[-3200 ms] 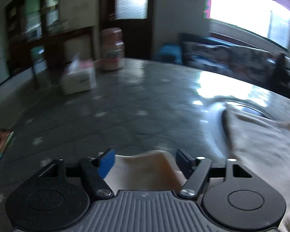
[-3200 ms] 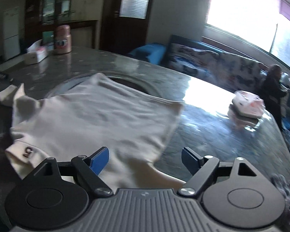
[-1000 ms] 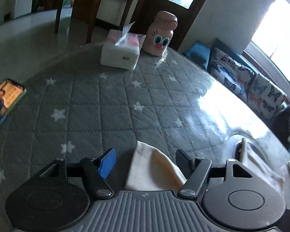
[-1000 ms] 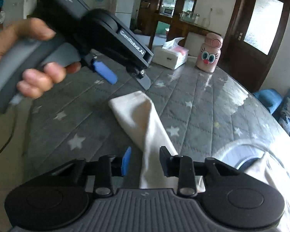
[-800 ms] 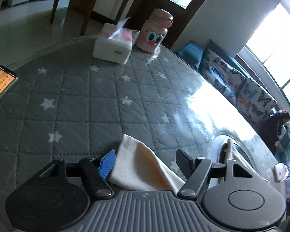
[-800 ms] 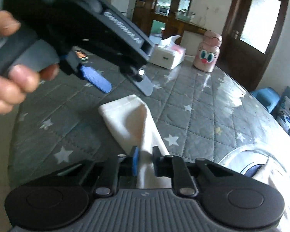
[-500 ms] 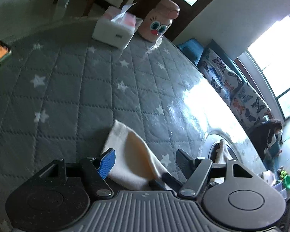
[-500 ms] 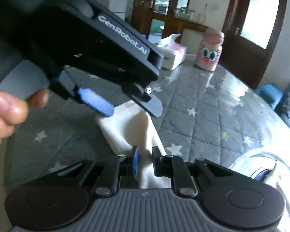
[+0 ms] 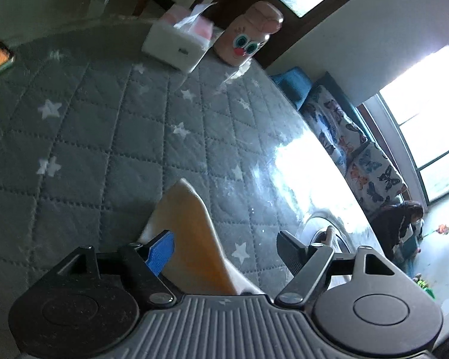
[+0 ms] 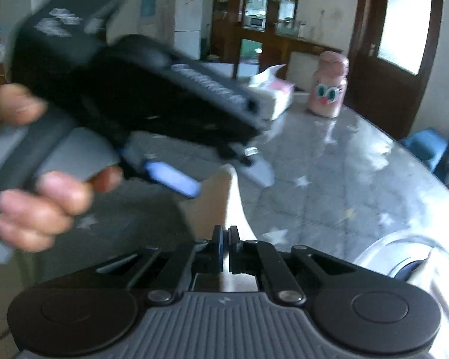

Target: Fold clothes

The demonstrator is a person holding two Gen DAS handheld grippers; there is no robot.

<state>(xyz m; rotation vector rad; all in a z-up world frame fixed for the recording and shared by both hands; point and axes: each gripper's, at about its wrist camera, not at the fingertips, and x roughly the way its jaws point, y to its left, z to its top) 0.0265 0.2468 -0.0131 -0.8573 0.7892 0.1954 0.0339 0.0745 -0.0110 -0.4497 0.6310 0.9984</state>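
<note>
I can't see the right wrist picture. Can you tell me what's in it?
The right gripper has its fingers shut on a cream cloth. A hand holds the left gripper, open, just above it, over a grey star-patterned table with a pink bottle.

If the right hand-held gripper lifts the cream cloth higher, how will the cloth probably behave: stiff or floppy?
Probably floppy: the cream cloth bends in a soft peak above the shut right hand-held gripper. Likely light too, since a narrow pinch carries it. The unheld part may sag and drag on the quilted table cover, because the left hand-held gripper stands open around it.
</note>
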